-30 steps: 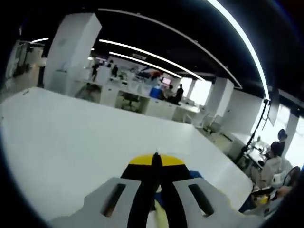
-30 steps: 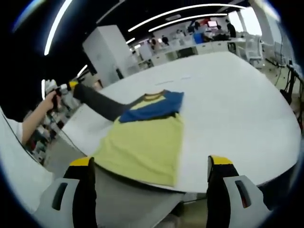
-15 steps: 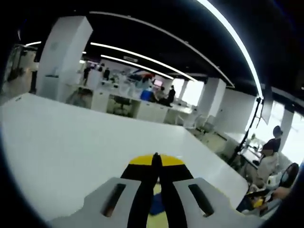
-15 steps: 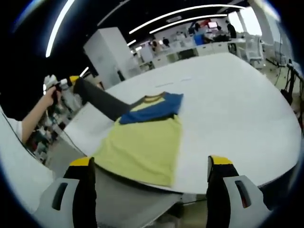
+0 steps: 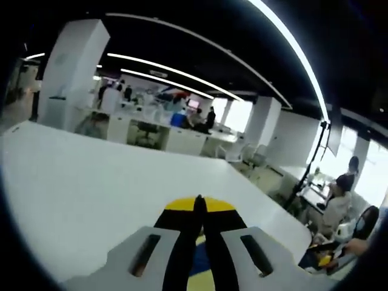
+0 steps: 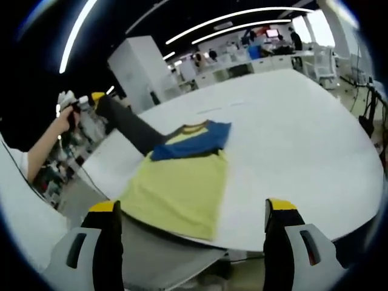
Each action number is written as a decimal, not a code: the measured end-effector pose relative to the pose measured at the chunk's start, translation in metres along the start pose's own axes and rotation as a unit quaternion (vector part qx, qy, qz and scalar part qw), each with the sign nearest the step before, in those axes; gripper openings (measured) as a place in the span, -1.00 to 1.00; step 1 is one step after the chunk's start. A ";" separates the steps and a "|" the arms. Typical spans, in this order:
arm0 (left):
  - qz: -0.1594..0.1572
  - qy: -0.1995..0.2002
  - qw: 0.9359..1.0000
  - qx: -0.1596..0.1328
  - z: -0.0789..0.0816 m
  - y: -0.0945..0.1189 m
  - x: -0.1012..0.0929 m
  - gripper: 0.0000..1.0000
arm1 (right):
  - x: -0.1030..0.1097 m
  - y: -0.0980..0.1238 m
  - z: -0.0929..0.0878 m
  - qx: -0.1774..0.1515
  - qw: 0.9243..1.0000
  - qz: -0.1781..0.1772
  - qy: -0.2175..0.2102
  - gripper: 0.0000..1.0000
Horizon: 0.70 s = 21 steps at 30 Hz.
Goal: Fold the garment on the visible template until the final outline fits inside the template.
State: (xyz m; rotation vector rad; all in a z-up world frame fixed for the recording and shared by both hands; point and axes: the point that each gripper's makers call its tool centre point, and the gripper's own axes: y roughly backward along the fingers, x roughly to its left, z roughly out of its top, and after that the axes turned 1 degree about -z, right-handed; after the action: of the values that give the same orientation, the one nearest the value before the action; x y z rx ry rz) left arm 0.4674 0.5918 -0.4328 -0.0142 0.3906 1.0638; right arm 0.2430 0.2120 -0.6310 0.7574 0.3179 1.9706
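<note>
A yellow garment (image 6: 182,185) with a blue chest band (image 6: 194,140) lies flat on the white table (image 6: 291,121), near its front edge. Its dark grey sleeve (image 6: 127,127) is pulled up and out to the left, taut. A hand holds my left gripper (image 6: 92,99) at the sleeve's end. In the left gripper view my left gripper (image 5: 199,203) has its yellow-tipped jaws pressed together, with blue and yellow cloth (image 5: 200,273) showing beneath them. My right gripper (image 6: 192,209) stands wide open off the table's front edge, nothing between its jaws.
A white sheet (image 6: 106,160) lies under the garment's left side at the table edge. Beyond the table are a white pillar (image 6: 136,66), desks and several people (image 5: 336,206). The table's far and right parts are bare white surface.
The left gripper has lifted the dark sleeve slightly higher and the garment's body has shifted a little. The right gripper stays open in place.
</note>
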 end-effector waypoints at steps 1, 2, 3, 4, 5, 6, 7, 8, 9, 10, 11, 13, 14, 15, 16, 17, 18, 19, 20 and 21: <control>-0.003 0.001 1.000 0.001 -0.001 -0.003 -0.003 -1.00 | 0.000 0.000 0.000 0.000 1.000 0.001 0.000 0.95; -0.005 0.000 1.000 0.002 -0.001 -0.005 -0.006 -1.00 | 0.000 0.000 -0.001 0.001 1.000 0.002 0.000 0.95; -0.007 0.000 1.000 0.004 -0.002 -0.006 -0.008 -1.00 | 0.000 0.000 -0.001 0.002 1.000 0.002 0.000 0.95; -0.010 0.000 1.000 0.005 -0.004 -0.009 -0.012 -1.00 | 0.000 0.000 -0.001 0.003 1.000 0.003 0.001 0.95; -0.013 -0.001 1.000 0.006 -0.005 -0.010 -0.014 -1.00 | 0.000 0.000 -0.001 0.003 1.000 0.004 0.001 0.95; -0.015 -0.002 1.000 0.008 -0.006 -0.012 -0.016 -1.00 | -0.001 0.000 -0.001 0.003 1.000 0.004 0.001 0.95; -0.017 -0.002 1.000 0.011 -0.008 -0.015 -0.018 -1.00 | 0.000 0.000 -0.001 0.003 1.000 0.004 0.001 0.95; -0.019 -0.001 1.000 0.013 -0.010 -0.017 -0.020 -1.00 | 0.000 0.001 -0.001 0.003 1.000 0.004 0.002 0.95; -0.021 -0.001 1.000 0.015 -0.011 -0.019 -0.022 -1.00 | -0.001 0.001 0.000 0.002 1.000 0.004 0.003 0.95; -0.022 -0.001 1.000 0.017 -0.013 -0.021 -0.023 -1.00 | -0.001 0.002 0.000 0.002 1.000 0.004 0.005 0.95; -0.024 -0.001 1.000 0.019 -0.015 -0.022 -0.025 -1.00 | -0.001 0.002 0.000 0.003 1.000 0.005 0.006 0.95; -0.026 0.000 0.999 0.024 -0.019 -0.027 -0.027 -1.00 | -0.001 0.002 0.001 0.003 1.000 0.005 0.009 0.95; -0.028 0.001 0.999 0.027 -0.021 -0.029 -0.029 -1.00 | -0.001 0.002 0.002 0.004 1.000 0.005 0.011 0.95; -0.029 0.002 0.999 0.027 -0.023 -0.031 -0.030 -1.00 | -0.001 0.002 0.002 0.005 1.000 0.005 0.013 0.95; -0.030 0.003 0.999 0.028 -0.024 -0.032 -0.032 -1.00 | -0.001 0.002 0.002 0.005 1.000 0.006 0.014 0.96; -0.033 0.005 0.999 0.030 -0.026 -0.035 -0.034 -1.00 | -0.001 0.002 0.002 0.007 1.000 0.007 0.015 0.96; -0.034 0.006 0.999 0.032 -0.028 -0.036 -0.035 -1.00 | -0.001 0.001 0.002 0.008 1.000 0.007 0.016 0.96; -0.037 0.007 0.999 0.035 -0.030 -0.038 -0.037 -1.00 | -0.001 0.001 0.002 0.009 1.000 0.007 0.017 0.96; -0.037 0.007 0.999 0.036 -0.031 -0.039 -0.038 -1.00 | -0.001 0.001 0.002 0.010 1.000 0.007 0.018 0.96; -0.039 0.008 0.998 0.038 -0.033 -0.041 -0.040 -1.00 | -0.001 0.000 0.002 0.012 1.000 0.009 0.020 0.96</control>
State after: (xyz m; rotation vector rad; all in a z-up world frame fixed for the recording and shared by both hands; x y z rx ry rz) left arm 0.4757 0.5314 -0.4577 0.0294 0.4420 0.9724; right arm 0.2446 0.2106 -0.6304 0.7399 0.3603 2.0034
